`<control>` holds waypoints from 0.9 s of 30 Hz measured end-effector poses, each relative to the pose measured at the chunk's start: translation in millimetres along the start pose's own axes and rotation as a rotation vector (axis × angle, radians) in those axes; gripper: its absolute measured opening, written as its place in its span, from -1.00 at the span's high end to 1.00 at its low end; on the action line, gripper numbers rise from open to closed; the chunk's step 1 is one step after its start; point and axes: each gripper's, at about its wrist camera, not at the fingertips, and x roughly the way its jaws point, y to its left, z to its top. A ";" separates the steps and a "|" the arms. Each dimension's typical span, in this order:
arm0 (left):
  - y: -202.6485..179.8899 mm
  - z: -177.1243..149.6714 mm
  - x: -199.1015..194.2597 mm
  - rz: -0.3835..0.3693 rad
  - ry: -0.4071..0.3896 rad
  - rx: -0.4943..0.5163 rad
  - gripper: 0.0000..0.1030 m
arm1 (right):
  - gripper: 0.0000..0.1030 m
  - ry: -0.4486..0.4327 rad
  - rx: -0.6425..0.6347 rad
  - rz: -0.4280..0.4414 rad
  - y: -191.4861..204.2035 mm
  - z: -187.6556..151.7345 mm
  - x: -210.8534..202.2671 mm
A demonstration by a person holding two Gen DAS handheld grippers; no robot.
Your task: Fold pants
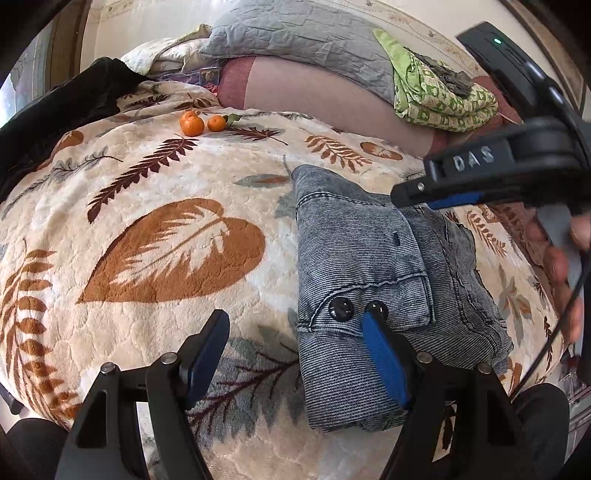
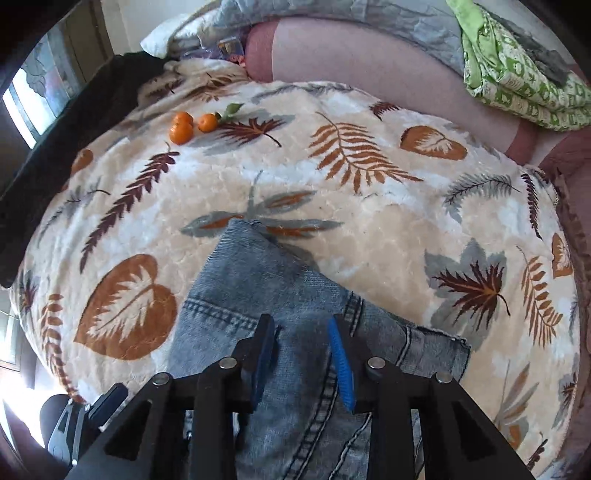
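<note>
The blue-grey denim pants lie folded into a compact bundle on the leaf-patterned blanket, two dark buttons near their front edge. My left gripper is open, its right pad resting over the bundle's near edge beside the buttons and its left pad over bare blanket. In the right wrist view the pants fill the lower middle, and my right gripper hovers just above them, open, with no cloth pinched between its blue pads. One black finger of the right gripper shows over the bundle's far right corner.
Three tangerines with a leaf sit at the blanket's far left. Pillows and a green patterned cloth are piled at the back. A dark fabric lies along the left edge. A person's hand shows at right.
</note>
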 end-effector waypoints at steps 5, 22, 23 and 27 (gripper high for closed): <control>-0.6 -0.6 -0.4 -0.005 0.000 0.001 -0.46 | -0.28 0.063 0.033 -0.019 -28.7 -40.0 27.8; 0.1 -3.1 -3.5 0.003 -0.034 -0.016 -0.49 | -0.61 -0.049 0.116 0.023 -40.6 -82.6 1.8; 1.7 -2.2 -5.8 -0.005 -0.045 -0.030 -0.49 | -0.61 -0.075 0.114 0.028 -40.3 -85.3 -4.1; 6.6 -0.1 -15.5 0.003 -0.116 -0.065 -0.49 | -0.64 -0.081 0.136 0.062 -48.2 -105.4 6.8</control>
